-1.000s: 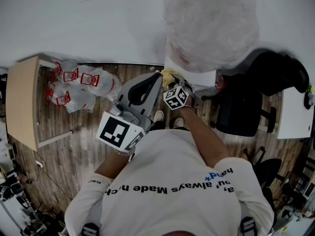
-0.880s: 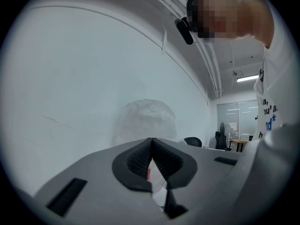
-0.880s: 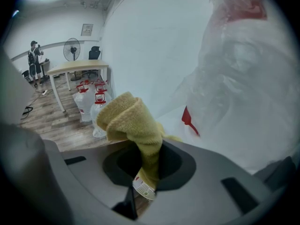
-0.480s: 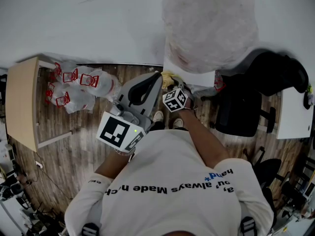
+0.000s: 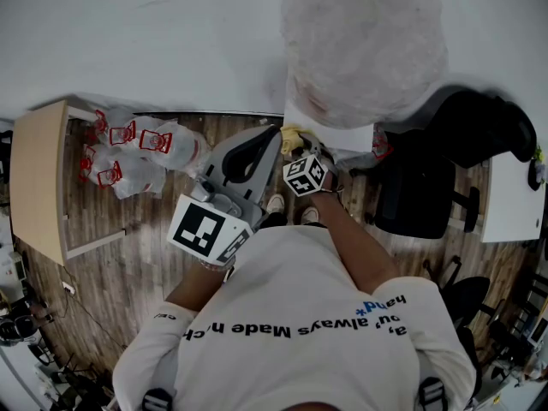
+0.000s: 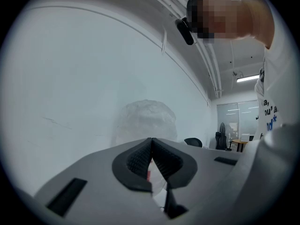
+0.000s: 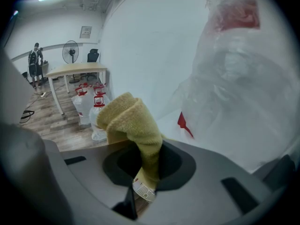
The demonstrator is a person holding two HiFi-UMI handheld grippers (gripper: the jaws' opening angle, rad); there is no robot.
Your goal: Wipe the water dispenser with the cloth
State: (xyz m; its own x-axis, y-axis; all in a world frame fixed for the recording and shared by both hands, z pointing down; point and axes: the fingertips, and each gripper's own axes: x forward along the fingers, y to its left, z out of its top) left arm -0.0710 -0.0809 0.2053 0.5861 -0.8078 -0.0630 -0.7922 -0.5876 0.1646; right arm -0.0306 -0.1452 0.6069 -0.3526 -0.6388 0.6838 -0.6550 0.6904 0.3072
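The water dispenser [image 5: 334,131] stands against the white wall, its big bottle [image 5: 364,45] wrapped in clear plastic on top. My right gripper [image 5: 294,134] is shut on a yellow cloth [image 5: 292,134], held at the dispenser's upper left edge. In the right gripper view the cloth [image 7: 133,125] bunches up out of the right gripper [image 7: 147,161], close to the plastic-wrapped bottle [image 7: 243,83]. My left gripper [image 5: 276,133] is shut with nothing in it, raised just left of the cloth. In the left gripper view the left gripper [image 6: 151,146] points at the wall with the bottle [image 6: 145,121] behind.
Several water jugs with red caps [image 5: 137,148] lie on the wood floor at the left, beside a light wooden table [image 5: 38,178]. A black office chair [image 5: 428,191] stands right of the dispenser. A white desk edge [image 5: 514,195] is at far right.
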